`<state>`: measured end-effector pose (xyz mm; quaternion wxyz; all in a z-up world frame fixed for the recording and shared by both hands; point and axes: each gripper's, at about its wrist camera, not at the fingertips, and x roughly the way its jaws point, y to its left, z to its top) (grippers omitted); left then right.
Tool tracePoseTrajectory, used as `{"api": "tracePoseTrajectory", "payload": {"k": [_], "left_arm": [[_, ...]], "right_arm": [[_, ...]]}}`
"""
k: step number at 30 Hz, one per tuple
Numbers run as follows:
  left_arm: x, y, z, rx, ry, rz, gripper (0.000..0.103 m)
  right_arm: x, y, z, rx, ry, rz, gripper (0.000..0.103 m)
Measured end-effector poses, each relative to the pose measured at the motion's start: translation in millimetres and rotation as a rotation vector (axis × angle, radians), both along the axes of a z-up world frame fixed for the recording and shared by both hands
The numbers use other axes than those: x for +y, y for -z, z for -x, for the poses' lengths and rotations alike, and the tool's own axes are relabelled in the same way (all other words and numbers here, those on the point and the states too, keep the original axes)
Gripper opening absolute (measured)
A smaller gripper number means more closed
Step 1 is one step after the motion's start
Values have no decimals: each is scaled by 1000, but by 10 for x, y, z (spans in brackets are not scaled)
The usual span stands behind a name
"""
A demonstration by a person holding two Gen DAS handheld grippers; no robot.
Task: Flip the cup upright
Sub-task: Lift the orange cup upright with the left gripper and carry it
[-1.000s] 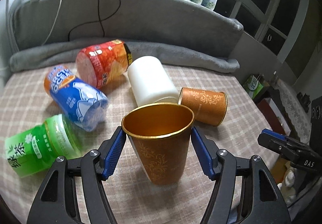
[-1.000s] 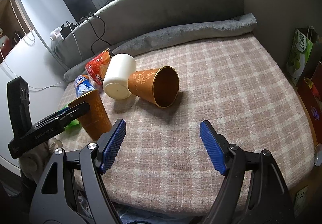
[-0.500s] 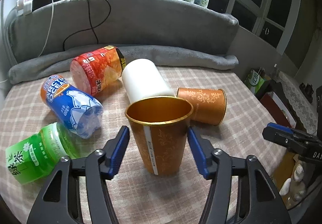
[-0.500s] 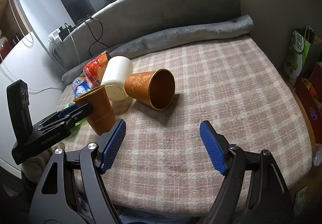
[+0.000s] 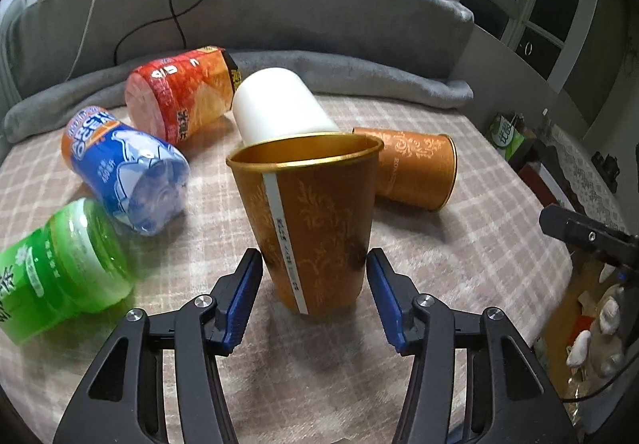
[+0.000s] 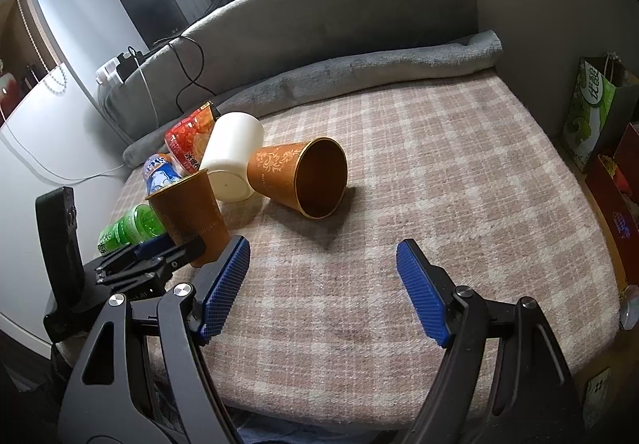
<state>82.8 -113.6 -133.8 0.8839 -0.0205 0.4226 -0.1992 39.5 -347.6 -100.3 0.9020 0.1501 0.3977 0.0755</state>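
An orange-gold paper cup (image 5: 311, 220) stands upright, mouth up, on the checked cloth. My left gripper (image 5: 315, 296) is open, one blue pad on each side of the cup's base with a small gap on both sides. A second orange-gold cup (image 5: 415, 168) lies on its side just behind, mouth to the right. In the right wrist view the upright cup (image 6: 191, 212) is at the left behind the left gripper (image 6: 167, 248), and the lying cup (image 6: 303, 176) shows its open mouth. My right gripper (image 6: 323, 290) is open over bare cloth, holding nothing.
A white cup (image 5: 279, 108), a red canister (image 5: 179, 92), a blue bottle (image 5: 124, 172) and a green bottle (image 5: 60, 268) lie on their sides left of and behind the cups. A grey padded backrest (image 5: 319, 12) borders the far side. The cloth's edge drops off at the right (image 6: 599, 244).
The left gripper held the tilted cup, then opened and drew back. The cup now stands free on the cloth. The right gripper has hardly moved.
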Motion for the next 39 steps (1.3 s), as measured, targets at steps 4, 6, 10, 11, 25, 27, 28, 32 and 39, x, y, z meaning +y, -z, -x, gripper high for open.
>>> {"api": "tracePoseTrajectory", "payload": {"k": [4, 6, 10, 11, 25, 27, 28, 32, 39], "left_arm": [[-19, 43, 18, 9, 16, -7, 51], [-12, 69, 23, 14, 22, -7, 50], [-17, 123, 28, 33, 28, -6, 46], [-16, 129, 40, 33, 29, -9, 46], [54, 119, 123, 34, 27, -10, 46], [70, 113, 145, 35, 28, -12, 45], [81, 104, 163, 34, 30, -13, 46], [138, 40, 239, 13, 26, -22, 46], [334, -139, 350, -39, -16, -18, 46]], "right_arm": [[23, -2, -8, 0, -6, 5, 79], [27, 2, -15, 1, -7, 3, 79], [51, -7, -11, -1, -14, 6, 79], [57, -12, -7, -3, -16, 8, 79], [104, 11, -20, -8, -33, 14, 79], [108, 12, -22, -11, -33, 19, 79], [116, 8, -26, -15, -35, 24, 79], [153, -24, -27, -35, -40, 40, 79], [261, -68, -18, -59, -56, 72, 79]]}}
